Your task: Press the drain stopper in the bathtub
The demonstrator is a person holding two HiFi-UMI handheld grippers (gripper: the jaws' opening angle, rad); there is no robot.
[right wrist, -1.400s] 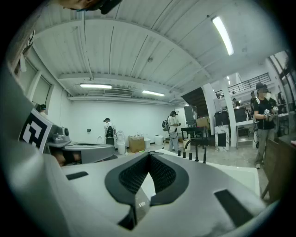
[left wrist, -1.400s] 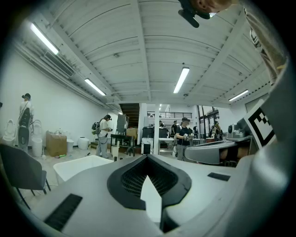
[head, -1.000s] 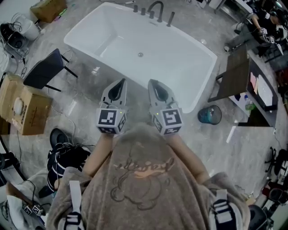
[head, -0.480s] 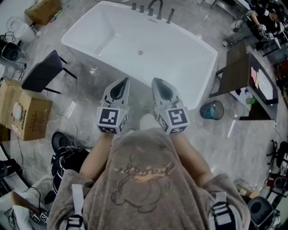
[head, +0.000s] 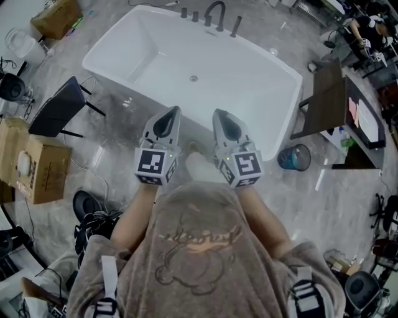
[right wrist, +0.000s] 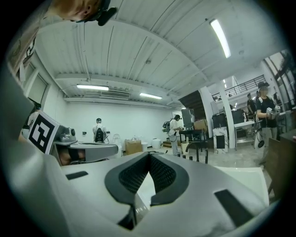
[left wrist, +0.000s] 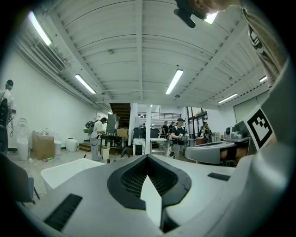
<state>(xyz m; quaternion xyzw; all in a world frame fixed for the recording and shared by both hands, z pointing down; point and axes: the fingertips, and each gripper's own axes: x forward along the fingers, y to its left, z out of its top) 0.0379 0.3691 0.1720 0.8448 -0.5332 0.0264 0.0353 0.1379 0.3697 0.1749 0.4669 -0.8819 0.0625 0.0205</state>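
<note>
Drain stopper (head: 193, 78), a small round metal disc, sits in the middle of the floor of the white rectangular bathtub (head: 249, 87), untouched and well apart from both tools.

The left hand-held gripper (head: 168, 118) has its jaws brought together at the tips, and its own view shows only the dark ribbed hollow behind them, with nothing in it. The right hand-held gripper (head: 222, 120) is closed the same way and is equally empty. Closed tips make sense here, I think: a blunt joined point suits pushing down on a small disc better than spread jaws would. The two are held side by side and level, noses aimed at the tub's near rim, their square-marker cubes close against the person's chest. This looks like a carrying posture for the approach, not a reach.

The person stands on the grey marble floor (head: 124, 124) just outside the tub's near long rim. At the tub's far rim stands a dark curved faucet (head: 214, 11) with separate handles. A black chair (head: 59, 105) stands off the tub's left end and a blue bin (head: 291, 158) off its right corner.

My judgement is that the task has barely begun; one gripper must lean over the rim and down.
</note>
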